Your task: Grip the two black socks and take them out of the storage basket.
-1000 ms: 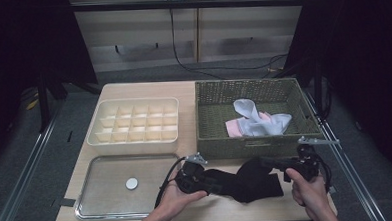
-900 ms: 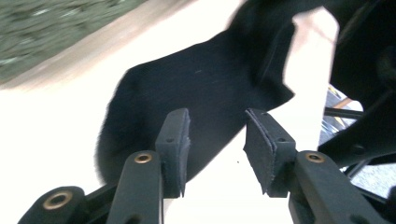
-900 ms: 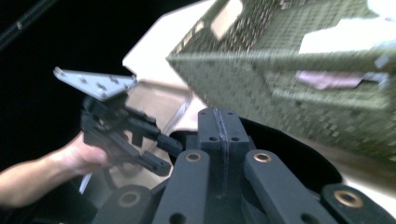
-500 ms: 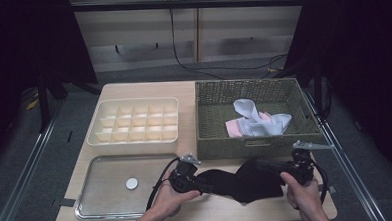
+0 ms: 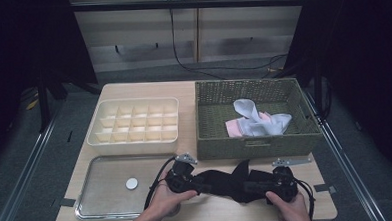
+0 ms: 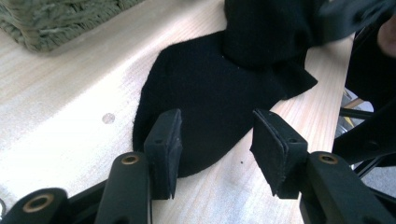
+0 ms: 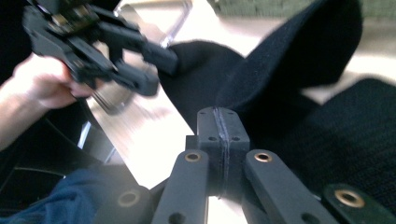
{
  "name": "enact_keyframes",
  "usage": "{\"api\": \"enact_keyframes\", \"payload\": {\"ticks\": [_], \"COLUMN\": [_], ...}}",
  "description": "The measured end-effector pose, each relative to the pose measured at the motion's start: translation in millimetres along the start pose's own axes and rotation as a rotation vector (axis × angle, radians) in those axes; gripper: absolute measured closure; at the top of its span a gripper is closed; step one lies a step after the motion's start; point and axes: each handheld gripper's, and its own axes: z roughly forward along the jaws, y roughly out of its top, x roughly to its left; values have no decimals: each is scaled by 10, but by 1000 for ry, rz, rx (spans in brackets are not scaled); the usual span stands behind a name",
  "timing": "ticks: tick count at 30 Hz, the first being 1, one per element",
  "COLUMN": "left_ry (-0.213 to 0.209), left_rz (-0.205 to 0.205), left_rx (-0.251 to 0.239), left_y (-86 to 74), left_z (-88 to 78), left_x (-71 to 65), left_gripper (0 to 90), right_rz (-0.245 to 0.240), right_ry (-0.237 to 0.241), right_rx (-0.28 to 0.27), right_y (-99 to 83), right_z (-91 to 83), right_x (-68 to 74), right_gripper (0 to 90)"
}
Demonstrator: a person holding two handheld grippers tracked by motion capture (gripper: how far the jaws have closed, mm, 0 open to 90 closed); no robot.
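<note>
A black sock [image 5: 222, 182] lies along the table's front edge between my two grippers. My left gripper [image 5: 199, 183] is open, and its jaws have just been opening. In the left gripper view the sock's rounded end [image 6: 205, 93] lies flat on the wood between the pads [image 6: 163, 140] without touching them. My right gripper [image 5: 257, 185] is shut, pads pressed together [image 7: 219, 123] on the sock's other end. A flap of black cloth [image 7: 299, 60] stands up from it. The left gripper [image 7: 156, 70] appears blurred across from it.
A cream divided box [image 5: 134, 125] stands at the back left. A wicker basket [image 5: 258, 145] at the back right holds white and pink socks [image 5: 259, 120]. A metal tray [image 5: 106, 169] with a small white disc [image 5: 131, 183] lies beside my left hand.
My right gripper has sunk toward the table and drawn closer to the left one, bringing the sock's end with it. The left jaws have spread wider.
</note>
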Motion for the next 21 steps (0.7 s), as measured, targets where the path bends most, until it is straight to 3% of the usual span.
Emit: {"api": "enact_keyframes", "payload": {"ticks": [4, 6, 9, 15, 17, 21], "left_ry": [-2, 3, 1, -5, -16, -5], "left_rz": [2, -1, -2, 9, 2, 14], "left_rx": [-10, -6, 1, 36, 39, 50], "left_y": [1, -9, -27, -72, -77, -67], "left_z": [-36, -39, -35, 9, 25, 16], "left_x": [20, 37, 51, 39, 41, 17], "left_gripper": [514, 512, 513, 515, 516, 510], "right_rz": [-1, -4, 3, 20, 30, 36], "right_ry": [-9, -26, -14, -29, -38, -57], "right_rx": [49, 77, 76, 8, -35, -69], "right_y": [-75, -102, -102, -66, -51, 14], "right_z": [58, 88, 77, -79, -168, -216], "right_x": [-24, -26, -30, -27, -58, -98], "right_gripper": [879, 851, 769, 611, 599, 550]}}
